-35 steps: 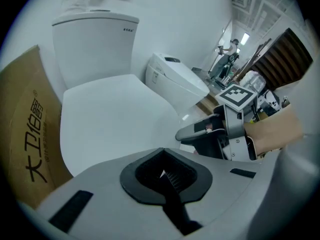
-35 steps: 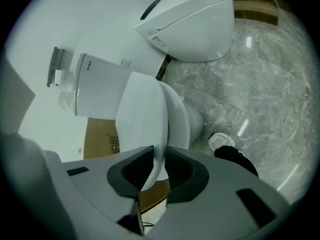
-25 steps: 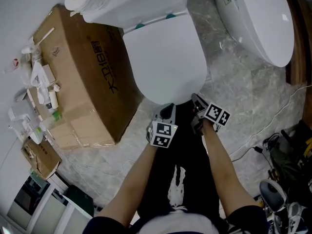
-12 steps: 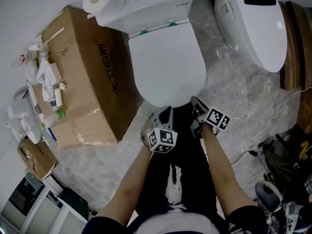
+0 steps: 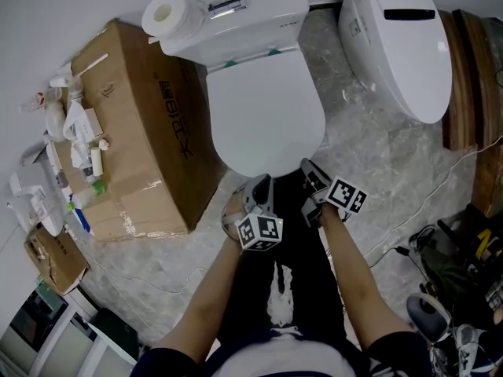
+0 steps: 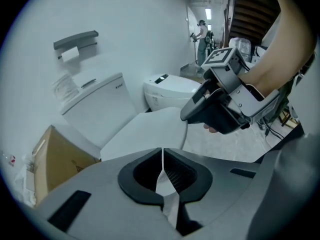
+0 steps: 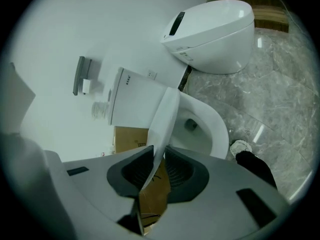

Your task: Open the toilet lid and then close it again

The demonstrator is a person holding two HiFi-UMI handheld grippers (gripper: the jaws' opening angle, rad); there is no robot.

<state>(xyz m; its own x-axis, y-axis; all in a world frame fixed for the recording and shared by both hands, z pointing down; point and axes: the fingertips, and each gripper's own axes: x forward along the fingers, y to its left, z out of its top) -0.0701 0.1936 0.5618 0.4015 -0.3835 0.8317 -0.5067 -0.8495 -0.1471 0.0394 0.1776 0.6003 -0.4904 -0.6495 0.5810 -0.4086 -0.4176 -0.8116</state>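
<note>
The front edge of the toilet lid (image 7: 167, 111) is pinched between the jaws of the right gripper (image 5: 309, 170), and the lid is held tilted up off the bowl (image 7: 212, 129), which is exposed beneath it. The left gripper (image 5: 259, 188) is held near that same edge, its jaws pressed together with nothing between them. Behind the lid the tank (image 5: 236, 14) is seen, with a paper roll (image 5: 165, 12) on its left end. A cardboard box (image 5: 141, 132) is set just beside the toilet on the left, and a second toilet (image 5: 397, 42) on the right.
</note>
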